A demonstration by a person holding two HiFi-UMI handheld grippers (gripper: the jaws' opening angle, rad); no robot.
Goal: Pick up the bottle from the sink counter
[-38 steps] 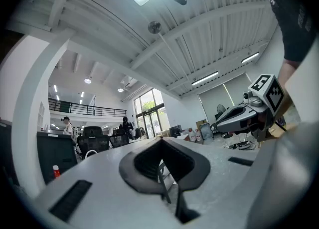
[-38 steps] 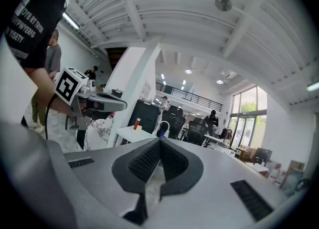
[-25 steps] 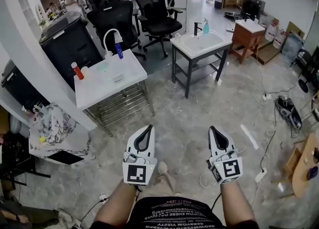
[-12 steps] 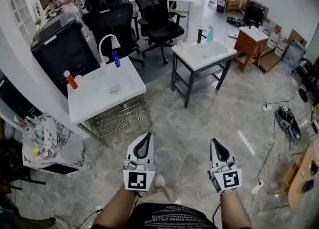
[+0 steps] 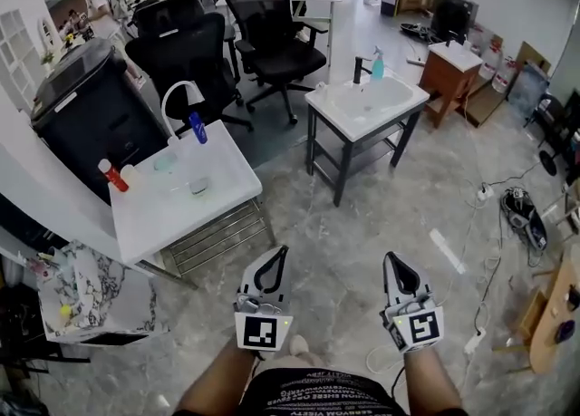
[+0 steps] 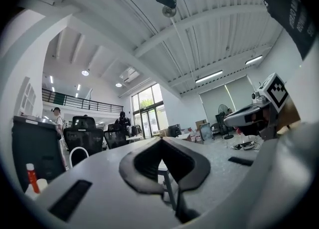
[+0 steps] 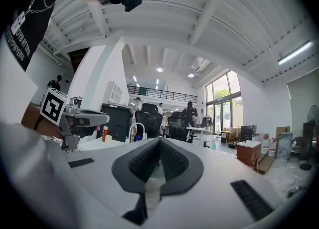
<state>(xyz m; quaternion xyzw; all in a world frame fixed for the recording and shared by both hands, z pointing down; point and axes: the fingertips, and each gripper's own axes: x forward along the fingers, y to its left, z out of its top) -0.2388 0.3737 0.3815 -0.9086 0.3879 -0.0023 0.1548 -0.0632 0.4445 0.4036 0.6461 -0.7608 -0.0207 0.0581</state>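
Red bottle (image 5: 111, 175) on near white sink counter's (image 5: 213, 197) left edge; teal bottle (image 5: 377, 63) by far sink (image 5: 403, 101). Labels too small to read. My left claw (image 5: 279, 251) and right claw (image 5: 392, 260) both closed, empty.

Grey marbled stone floor (image 5: 344, 224) spreads beneath the left gripper (image 5: 280, 251) and the right gripper (image 5: 391, 258). Well ahead of the left gripper stand two black mesh office chairs (image 5: 276, 53), with a tall black boxy cabinet (image 5: 86, 111) further left and a crumpled white bag with black marbling (image 5: 91, 296) off to that gripper's left. Far ahead and right of the right gripper is a small brown wooden cabinet (image 5: 449, 79); a white power strip (image 5: 470, 343) lies near its right side.
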